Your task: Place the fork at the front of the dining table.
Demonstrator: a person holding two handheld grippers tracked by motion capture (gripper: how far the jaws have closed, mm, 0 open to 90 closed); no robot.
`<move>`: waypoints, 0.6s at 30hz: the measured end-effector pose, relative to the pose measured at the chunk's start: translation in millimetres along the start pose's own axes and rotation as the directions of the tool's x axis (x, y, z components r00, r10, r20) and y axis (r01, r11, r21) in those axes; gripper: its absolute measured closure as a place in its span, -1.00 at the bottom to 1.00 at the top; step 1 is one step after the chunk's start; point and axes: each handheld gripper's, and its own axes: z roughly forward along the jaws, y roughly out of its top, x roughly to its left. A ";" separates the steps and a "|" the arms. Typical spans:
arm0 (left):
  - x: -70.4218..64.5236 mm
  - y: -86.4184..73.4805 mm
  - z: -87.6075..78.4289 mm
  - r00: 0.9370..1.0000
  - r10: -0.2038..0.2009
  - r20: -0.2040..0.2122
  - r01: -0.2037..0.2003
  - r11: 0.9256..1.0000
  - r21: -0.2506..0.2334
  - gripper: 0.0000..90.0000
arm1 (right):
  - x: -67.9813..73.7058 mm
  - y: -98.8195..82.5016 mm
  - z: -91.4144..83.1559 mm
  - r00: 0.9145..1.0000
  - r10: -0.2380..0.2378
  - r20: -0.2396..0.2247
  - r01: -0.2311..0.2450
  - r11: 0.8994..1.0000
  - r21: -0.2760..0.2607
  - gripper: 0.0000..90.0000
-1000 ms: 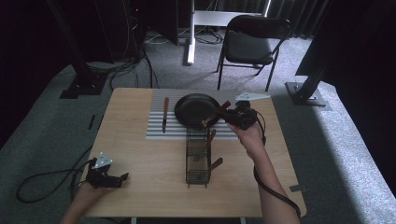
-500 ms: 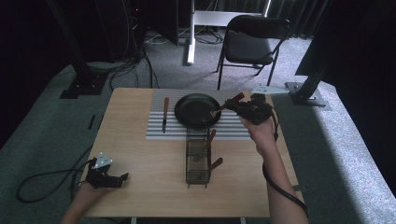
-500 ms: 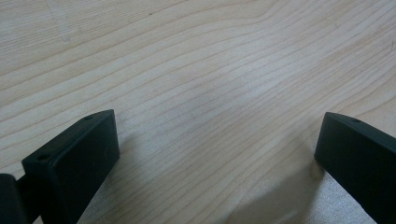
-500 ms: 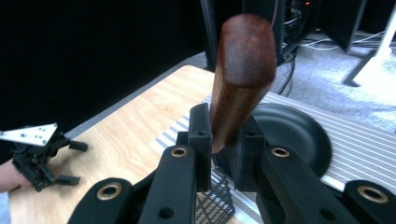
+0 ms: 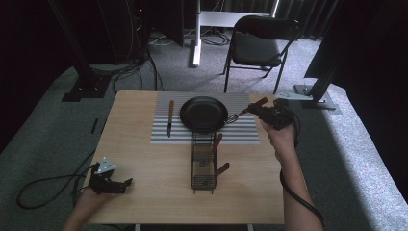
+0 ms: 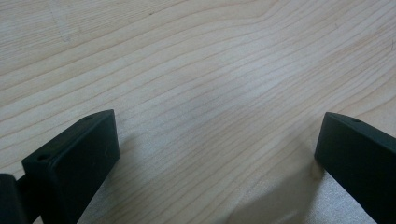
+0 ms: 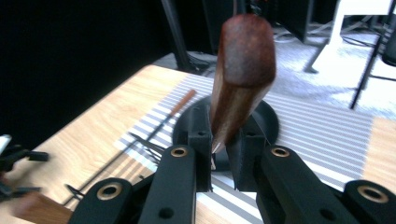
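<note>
On striped mat (image 5: 240,132): round black pan (image 5: 204,113).

No lettering to read here: nothing printed, no brand, number or sign on the worktop (image 5: 144,159), the striped mat (image 5: 250,132), the frying pan (image 5: 204,113) or the wire rack (image 5: 204,161).
</note>
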 end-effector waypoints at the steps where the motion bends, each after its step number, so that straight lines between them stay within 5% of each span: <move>1: 0.0 0.0 0.0 1.000 -0.001 0.000 0.001 1.000 0.000 -1.00 | -2.8 -2.5 -0.1 1.000 0.004 0.014 -0.004 1.000 0.004 0.79; 18: -0.2 0.0 0.1 1.000 -0.002 0.000 0.002 1.000 -0.001 -1.00 | -41.3 -48.3 24.6 0.976 0.040 0.215 -0.068 0.990 0.121 0.79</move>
